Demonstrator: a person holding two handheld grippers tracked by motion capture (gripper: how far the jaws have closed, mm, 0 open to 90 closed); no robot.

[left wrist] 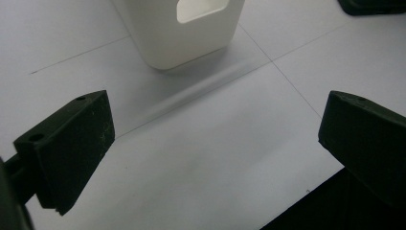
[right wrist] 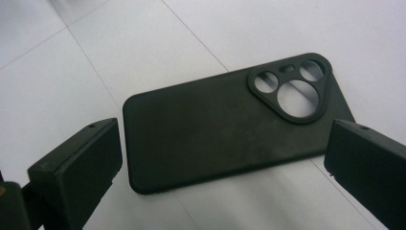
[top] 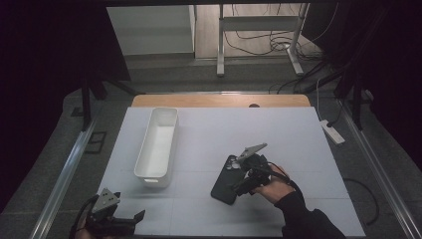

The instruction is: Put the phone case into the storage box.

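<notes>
So the black phone case [right wrist: 225, 129] is lying flat on the white table [top: 298, 144], back side up with the camera cutouts showing, off to the right of the white bin [top: 158, 147] and well apart from it. Right tool [right wrist: 222, 163] hovers right over the case, jaws wide open, nothing gripped. Left tool [left wrist: 215, 143] sits near the bin's close end, also wide open and empty.

On the tabletop [top: 209, 134], a bin [top: 157, 146] lies left of centre and a phone case [top: 226, 179] to its right, the right claw [top: 240, 185] over the case, the left claw [top: 130, 220] near the front-left corner.
</notes>
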